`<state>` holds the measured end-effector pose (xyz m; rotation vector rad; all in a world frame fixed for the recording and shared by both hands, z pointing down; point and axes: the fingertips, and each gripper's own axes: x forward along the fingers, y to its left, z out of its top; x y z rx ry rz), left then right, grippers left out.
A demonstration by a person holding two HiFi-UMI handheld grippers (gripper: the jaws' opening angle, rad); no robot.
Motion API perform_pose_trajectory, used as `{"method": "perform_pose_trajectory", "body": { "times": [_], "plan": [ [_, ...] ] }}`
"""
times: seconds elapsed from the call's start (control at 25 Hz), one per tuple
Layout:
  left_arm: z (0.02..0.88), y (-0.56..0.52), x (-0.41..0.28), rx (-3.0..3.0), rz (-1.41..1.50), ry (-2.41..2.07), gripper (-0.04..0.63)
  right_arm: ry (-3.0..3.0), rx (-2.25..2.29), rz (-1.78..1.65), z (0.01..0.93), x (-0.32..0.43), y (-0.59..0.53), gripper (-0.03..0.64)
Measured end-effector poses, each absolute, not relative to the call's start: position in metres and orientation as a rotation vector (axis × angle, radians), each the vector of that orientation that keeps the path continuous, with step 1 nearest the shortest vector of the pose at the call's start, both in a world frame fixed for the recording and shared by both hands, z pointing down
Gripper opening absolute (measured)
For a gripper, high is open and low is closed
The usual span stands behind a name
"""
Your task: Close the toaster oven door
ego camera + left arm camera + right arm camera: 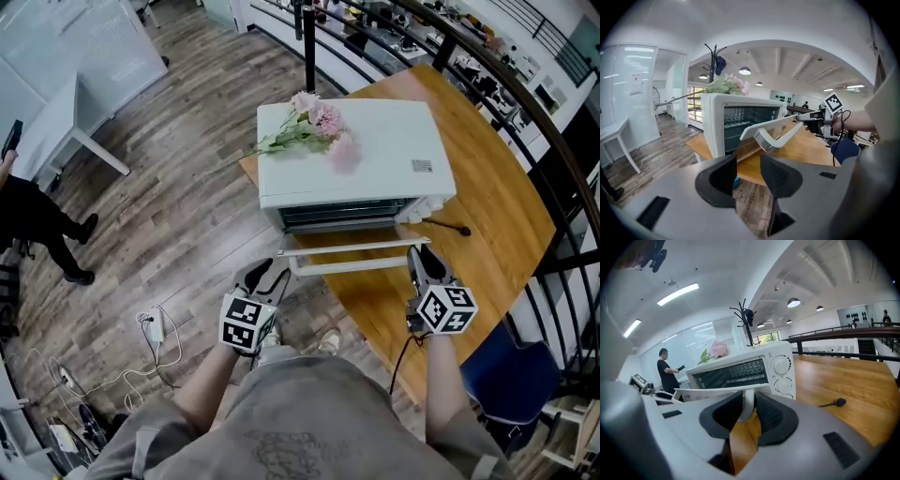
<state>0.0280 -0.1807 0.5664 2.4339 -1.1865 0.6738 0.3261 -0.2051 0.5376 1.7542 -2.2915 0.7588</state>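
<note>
**Here, the toaster oven door (347, 247) stands open**

Head view: the toaster oven (352, 155) sits on a wooden table (487, 206), with its door folded out in front.

Left gripper view: the left gripper (747, 164), jaws apart and empty, lies short of the handle (773, 140), off the oven's left front corner.

Right gripper view: the right gripper (749, 404) is clamped on the handle's right post, just before the oven's knobs (780, 364).
</note>
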Motion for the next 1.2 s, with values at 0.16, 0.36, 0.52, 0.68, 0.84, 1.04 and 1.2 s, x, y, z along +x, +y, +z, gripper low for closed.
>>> {"method": "perform_pose_trajectory", "body": {
  "times": [0.16,0.36,0.52,0.68,0.84,1.04,1.2],
  "plan": [
    [0.539,-0.198,0.035,2.463,0.544,-1.189,0.167,-2.317,1.793,0.802,0.521,0.326,-0.236,0.109],
    [0.512,-0.216,0.032,2.439,0.403,-1.206,0.167,-2.304,1.817,0.805,0.511,0.325,-0.264,0.11],
    [0.5,-0.228,0.032,2.463,0.421,-1.217,0.167,-2.289,1.842,0.809,0.508,0.325,-0.282,0.109],
    [0.491,-0.231,0.03,2.471,0.423,-1.227,0.167,-2.304,1.872,0.901,0.508,0.325,-0.296,0.109],
    [0.48,-0.233,0.028,2.496,0.417,-1.241,0.167,-2.265,1.867,0.833,0.504,0.325,-0.294,0.109],
    [0.453,-0.234,0.019,2.56,0.416,-1.278,0.167,-2.292,1.84,0.607,0.461,0.307,-0.27,0.094],
    [0.411,-0.231,0.015,2.671,0.441,-1.334,0.13,-2.486,1.742,0.446,0.392,0.275,-0.243,0.058]
  ]
}}
